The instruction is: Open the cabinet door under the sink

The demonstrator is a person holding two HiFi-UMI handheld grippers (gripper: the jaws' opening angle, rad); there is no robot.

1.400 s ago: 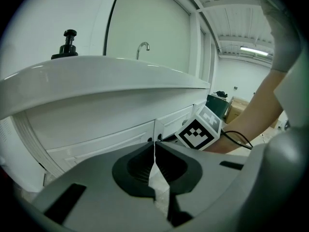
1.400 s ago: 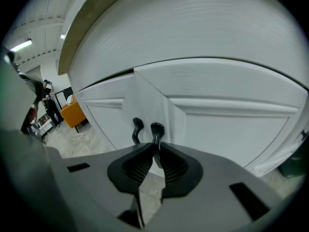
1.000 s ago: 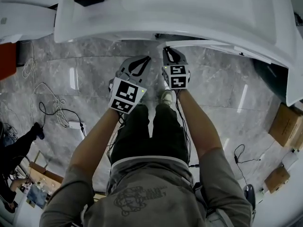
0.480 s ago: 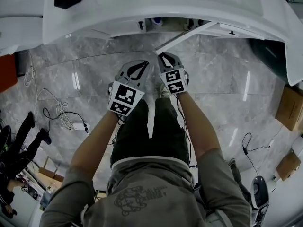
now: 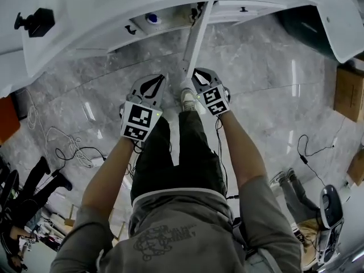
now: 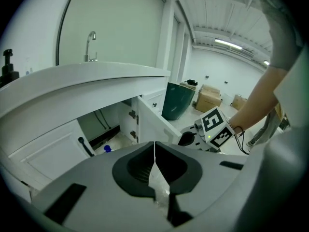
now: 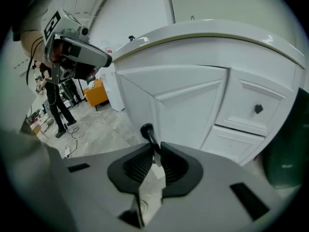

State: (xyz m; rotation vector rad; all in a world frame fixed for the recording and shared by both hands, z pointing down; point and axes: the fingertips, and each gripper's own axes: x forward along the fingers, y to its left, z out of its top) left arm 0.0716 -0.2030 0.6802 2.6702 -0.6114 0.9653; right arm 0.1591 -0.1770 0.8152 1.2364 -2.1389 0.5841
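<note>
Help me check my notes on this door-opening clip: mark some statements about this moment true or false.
1. The right gripper is shut on the door's black handle. True.
2. The left gripper grips a handle too. False: its jaws are together on nothing.
3. The cabinet door stands swung open. True.
4. The open cabinet holds nothing. False: a small blue thing lies inside.
5. The bin beside the cabinet is red. False: it is dark green.
</note>
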